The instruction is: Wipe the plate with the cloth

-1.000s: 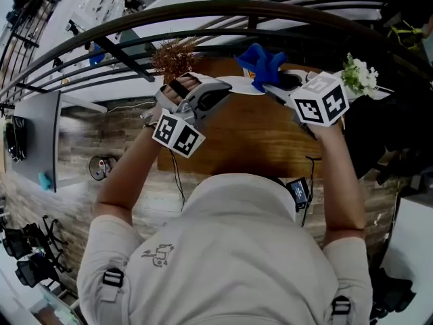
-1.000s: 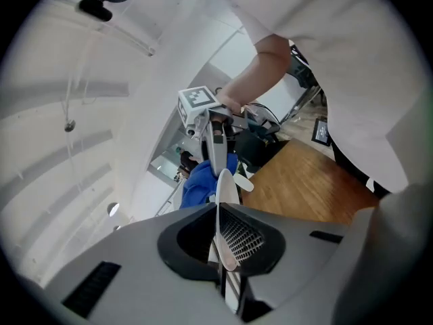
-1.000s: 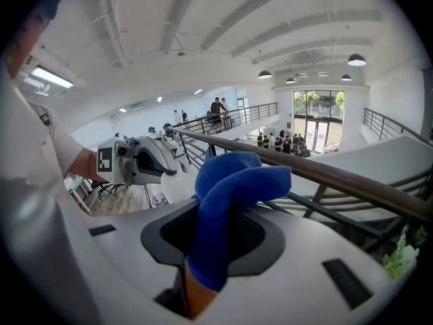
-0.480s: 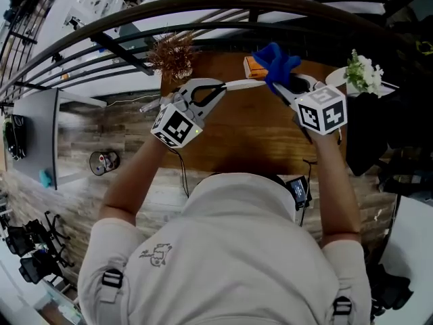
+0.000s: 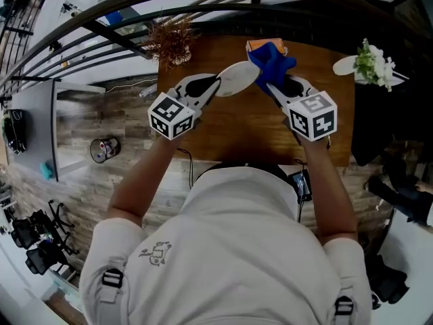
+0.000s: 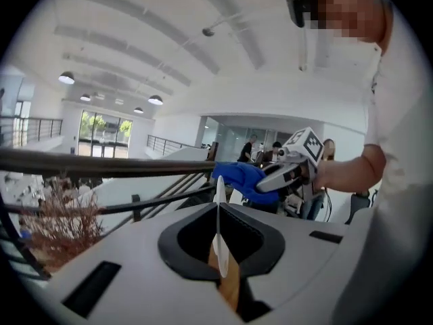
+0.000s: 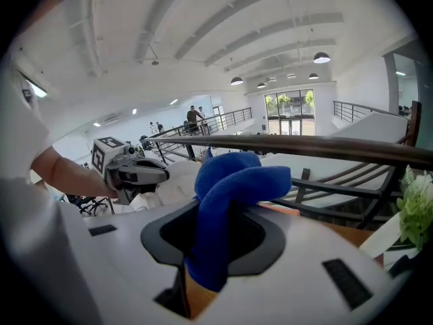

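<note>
Head view: left gripper point(image 5: 216, 83) clamps 1 plate point(image 5: 239, 77), right gripper point(image 5: 273, 87) clamps 1 blue cloth point(image 5: 270, 59)

There were two grippers, the left gripper point(image 5: 215, 84) and the right gripper point(image 5: 271, 87). There was one plate point(image 5: 237, 78), one cloth point(image 5: 271, 60), one orange block point(image 5: 255, 45) at twelve o'clock, one dried sprig point(image 5: 172, 42) at ten and one flower bunch point(image 5: 376, 63) at two.

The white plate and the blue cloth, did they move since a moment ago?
Both grippers sank toward the wooden table. The left gripper rolled, so the round white plate now shows its face from above instead of its edge. The right gripper brought the blue cloth down beside the plate. Both stay shut on their things.
</note>
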Demonstrator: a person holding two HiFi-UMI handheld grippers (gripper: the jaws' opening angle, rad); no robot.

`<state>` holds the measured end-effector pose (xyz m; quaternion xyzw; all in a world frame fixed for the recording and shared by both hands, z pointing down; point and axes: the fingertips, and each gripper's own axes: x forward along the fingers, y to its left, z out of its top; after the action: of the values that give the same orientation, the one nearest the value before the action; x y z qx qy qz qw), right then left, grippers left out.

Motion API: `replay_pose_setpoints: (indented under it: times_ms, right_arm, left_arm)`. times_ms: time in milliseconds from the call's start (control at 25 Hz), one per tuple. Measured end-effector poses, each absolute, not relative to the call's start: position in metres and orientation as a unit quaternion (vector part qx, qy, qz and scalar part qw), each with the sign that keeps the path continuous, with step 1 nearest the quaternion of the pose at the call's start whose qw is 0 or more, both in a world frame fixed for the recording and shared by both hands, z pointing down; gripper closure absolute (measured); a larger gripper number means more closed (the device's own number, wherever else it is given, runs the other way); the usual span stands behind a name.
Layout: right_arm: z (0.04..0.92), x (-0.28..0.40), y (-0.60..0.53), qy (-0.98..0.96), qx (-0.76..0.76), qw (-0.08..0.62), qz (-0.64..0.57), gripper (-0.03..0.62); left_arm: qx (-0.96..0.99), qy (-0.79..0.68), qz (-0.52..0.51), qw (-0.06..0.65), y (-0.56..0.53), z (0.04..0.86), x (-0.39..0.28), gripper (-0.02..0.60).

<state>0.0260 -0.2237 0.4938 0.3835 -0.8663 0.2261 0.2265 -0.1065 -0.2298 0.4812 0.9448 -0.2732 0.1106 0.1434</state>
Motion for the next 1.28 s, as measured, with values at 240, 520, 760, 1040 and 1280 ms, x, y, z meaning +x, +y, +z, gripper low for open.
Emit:
replay_pose_setpoints:
  times_ms: [240, 520, 760, 1040, 1280]
  right_arm:
    - [0.535, 0.029, -0.213, -0.854, 0.396, 0.22, 0.254, 0.484]
    - [0.579, 0.023, -0.196, -0.844, 0.405, 0.23, 0.266, 0.484]
    - [0.612, 0.031, -0.189, -0.836, 0.408, 0.244, 0.272, 0.484]
    - [0.648, 0.033, -0.18, -0.832, 0.407, 0.239, 0.292, 0.484]
    - [0.681, 0.03, -0.175, -0.826, 0.396, 0.251, 0.314, 0.484]
  left_arm:
    - [0.905, -0.294, 0.061, 0.301, -0.228, 0.532, -0.104, 0.561]
    - [0.823, -0.325, -0.006, 0.466, -0.204, 0.601, -0.094, 0.561]
    - [0.763, -0.345, -0.035, 0.545, -0.195, 0.656, -0.093, 0.561]
    - [0.721, -0.36, -0.035, 0.59, -0.183, 0.705, -0.081, 0.561]
    - [0.703, -0.373, -0.021, 0.605, -0.182, 0.74, -0.072, 0.561]
